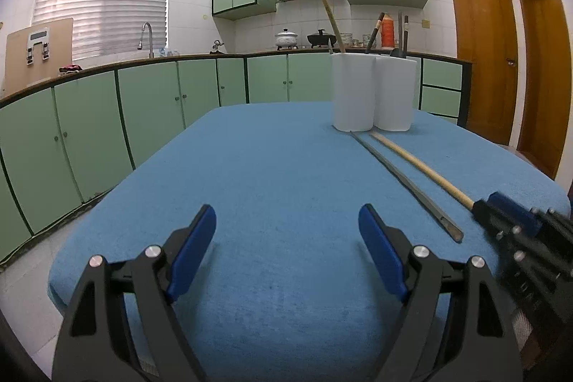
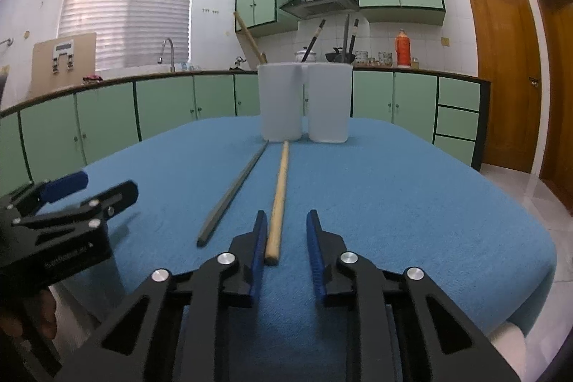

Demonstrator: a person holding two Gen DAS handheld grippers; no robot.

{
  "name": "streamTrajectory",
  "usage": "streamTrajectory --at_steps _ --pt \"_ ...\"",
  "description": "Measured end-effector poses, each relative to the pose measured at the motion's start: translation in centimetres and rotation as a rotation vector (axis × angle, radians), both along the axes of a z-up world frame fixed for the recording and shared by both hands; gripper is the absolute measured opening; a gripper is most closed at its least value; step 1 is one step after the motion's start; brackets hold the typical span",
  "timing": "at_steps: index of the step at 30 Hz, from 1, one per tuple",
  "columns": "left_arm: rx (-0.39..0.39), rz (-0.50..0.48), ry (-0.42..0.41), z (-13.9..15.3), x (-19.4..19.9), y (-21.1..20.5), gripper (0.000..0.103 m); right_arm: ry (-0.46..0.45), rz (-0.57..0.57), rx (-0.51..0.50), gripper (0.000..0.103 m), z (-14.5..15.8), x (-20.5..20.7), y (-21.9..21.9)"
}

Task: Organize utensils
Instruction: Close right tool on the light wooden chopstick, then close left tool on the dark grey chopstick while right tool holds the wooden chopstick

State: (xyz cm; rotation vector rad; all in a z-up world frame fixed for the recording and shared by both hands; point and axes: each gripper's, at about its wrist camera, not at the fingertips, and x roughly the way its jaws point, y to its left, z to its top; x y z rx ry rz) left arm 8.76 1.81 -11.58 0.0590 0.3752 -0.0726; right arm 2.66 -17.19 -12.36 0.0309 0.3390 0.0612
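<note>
Two long sticks lie side by side on the blue tablecloth [image 2: 394, 203], both pointing at two white holders [image 2: 281, 102] [image 2: 328, 102]. The wooden stick [image 2: 281, 188] has its near end between the fingers of my right gripper [image 2: 286, 213]. It lies against the left pad, with a gap to the right pad, so the jaws are narrow but not clamped. The grey stick [image 2: 236, 192] lies just left of it. My left gripper [image 1: 286, 208] hovers wide open over bare cloth, left of the grey stick [image 1: 404, 181] and the wooden stick [image 1: 422, 167]. The holders [image 1: 352, 92] hold upright utensils.
Green cabinets and a counter with a sink, pots and a red flask run along the back wall. Brown doors stand at the right. The table's edge drops off close on the right. My left gripper [image 2: 89, 192] shows at the left of the right wrist view.
</note>
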Motion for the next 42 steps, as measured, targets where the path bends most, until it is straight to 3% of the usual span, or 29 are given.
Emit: streamTrajectory --at_steps 7,13,23,29,35,38,40,42 --pt "-0.002 -0.007 0.004 -0.1 -0.3 -0.6 0.079 -0.030 -0.011 -0.027 0.007 -0.2 -0.4 0.7" --pt "-0.005 -0.013 0.005 -0.2 -0.5 -1.1 0.080 -0.037 -0.026 0.015 0.006 0.0 -0.6 -0.3" --pt "-0.027 -0.084 0.010 0.0 -1.1 -4.2 0.079 -0.059 -0.165 0.026 0.006 0.3 -1.4 -3.5" --pt "-0.036 -0.115 0.032 -0.8 -1.0 -6.8 0.070 -0.084 -0.206 0.027 0.006 0.8 -2.2 -4.9" --pt "-0.016 -0.097 0.006 -1.8 -0.9 -9.4 0.054 -0.085 -0.215 0.030 0.006 0.7 -2.3 -5.4" --pt "-0.009 -0.082 -0.015 -2.2 -0.9 -10.1 0.039 -0.089 -0.218 0.026 0.006 0.6 -2.4 -5.4" --pt "0.002 -0.080 -0.027 -2.3 -1.0 -10.7 0.022 -0.089 -0.220 0.029 0.007 0.6 -2.4 -5.5" --pt "0.013 -0.093 -0.035 -2.4 -1.1 -11.3 0.012 -0.087 -0.223 0.031 0.007 0.5 -2.4 -5.5"
